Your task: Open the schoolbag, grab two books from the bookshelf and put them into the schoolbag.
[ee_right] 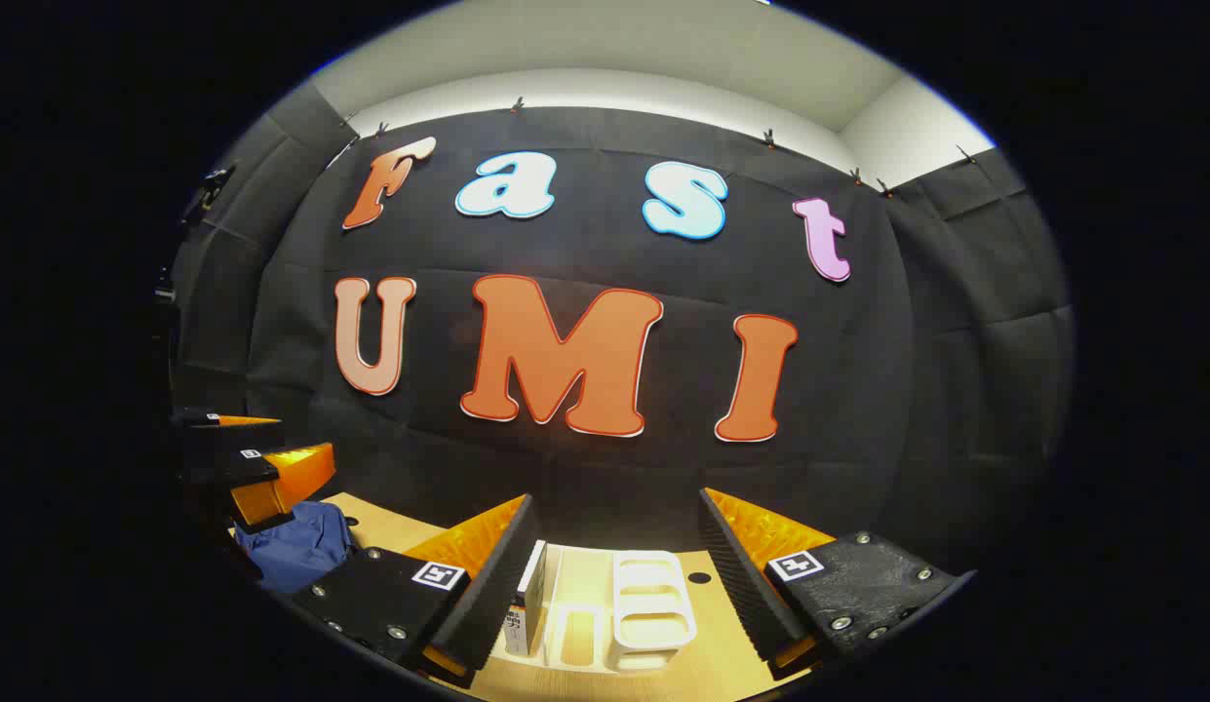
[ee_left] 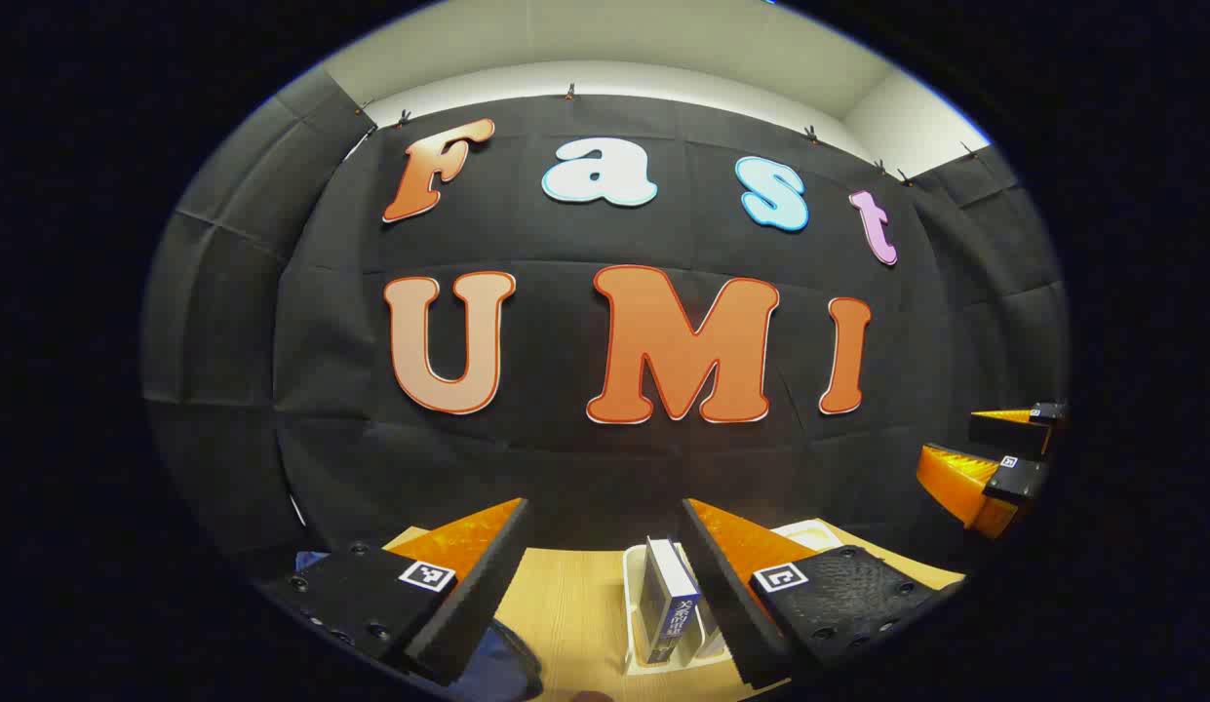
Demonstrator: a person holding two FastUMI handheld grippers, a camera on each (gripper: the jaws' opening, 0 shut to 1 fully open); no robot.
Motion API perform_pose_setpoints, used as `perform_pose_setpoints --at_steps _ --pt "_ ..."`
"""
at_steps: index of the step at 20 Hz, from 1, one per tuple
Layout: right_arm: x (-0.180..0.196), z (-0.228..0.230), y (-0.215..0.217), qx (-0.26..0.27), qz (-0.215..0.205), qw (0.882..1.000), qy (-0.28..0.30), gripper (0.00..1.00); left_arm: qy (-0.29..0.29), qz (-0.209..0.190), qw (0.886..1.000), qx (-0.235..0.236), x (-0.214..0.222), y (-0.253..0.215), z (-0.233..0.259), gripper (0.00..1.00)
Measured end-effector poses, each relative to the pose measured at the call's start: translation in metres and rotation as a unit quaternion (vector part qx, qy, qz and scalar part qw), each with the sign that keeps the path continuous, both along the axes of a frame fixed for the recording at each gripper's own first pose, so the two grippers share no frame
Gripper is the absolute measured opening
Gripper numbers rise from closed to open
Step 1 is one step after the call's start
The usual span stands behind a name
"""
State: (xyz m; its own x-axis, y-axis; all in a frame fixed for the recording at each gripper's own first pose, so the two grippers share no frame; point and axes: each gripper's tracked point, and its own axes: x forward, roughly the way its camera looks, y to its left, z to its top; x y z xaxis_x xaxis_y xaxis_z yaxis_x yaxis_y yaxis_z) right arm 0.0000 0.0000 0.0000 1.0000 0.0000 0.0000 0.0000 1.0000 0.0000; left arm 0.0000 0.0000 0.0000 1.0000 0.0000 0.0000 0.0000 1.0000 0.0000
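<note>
Both grippers hang released above the wooden table point(ee_left: 575, 604), gripping nothing.

Between the parted fingers of the left gripper point(ee_left: 605, 546) a white bookshelf point(ee_left: 636, 604) holds an upright blue book point(ee_left: 671, 600), its spine writing too small to read; the blue schoolbag point(ee_right: 297, 546) lies left; the right gripper point(ee_right: 614, 541) faces the rack's vacant slots.

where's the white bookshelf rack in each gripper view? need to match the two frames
Left gripper view: the white bookshelf rack sits bottom centre, right of the gap between the fingers, with a book upright in it.
Right gripper view: the rack sits bottom centre, between the fingers, with a book at its left end.
Shared landmark: the wooden table it stands on.
</note>
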Motion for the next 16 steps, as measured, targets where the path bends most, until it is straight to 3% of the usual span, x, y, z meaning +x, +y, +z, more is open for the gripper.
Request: perform_pose_setpoints --at_steps 3,6,8,12,16 --pt "0.008 -0.002 0.005 0.016 0.031 0.999 0.0 1.0 -0.012 0.014 1.0 0.012 -0.001 -0.007 0.006 0.94" --pt "0.012 -0.006 -0.001 0.001 0.049 0.999 0.001 0.97 -0.019 0.029 0.999 0.02 -0.006 -0.017 0.012 0.94" --pt "0.013 -0.009 0.002 0.018 0.077 0.997 0.004 0.97 -0.023 0.045 0.998 0.022 -0.01 -0.023 0.01 0.94" --pt "0.011 -0.02 -0.01 0.027 0.094 0.995 0.011 0.97 -0.01 0.071 0.997 0.038 -0.024 -0.033 0.001 0.94" --pt "0.009 -0.032 -0.006 0.046 0.097 0.994 0.036 0.97 -0.019 0.072 0.996 0.045 -0.031 -0.035 0.004 0.94"
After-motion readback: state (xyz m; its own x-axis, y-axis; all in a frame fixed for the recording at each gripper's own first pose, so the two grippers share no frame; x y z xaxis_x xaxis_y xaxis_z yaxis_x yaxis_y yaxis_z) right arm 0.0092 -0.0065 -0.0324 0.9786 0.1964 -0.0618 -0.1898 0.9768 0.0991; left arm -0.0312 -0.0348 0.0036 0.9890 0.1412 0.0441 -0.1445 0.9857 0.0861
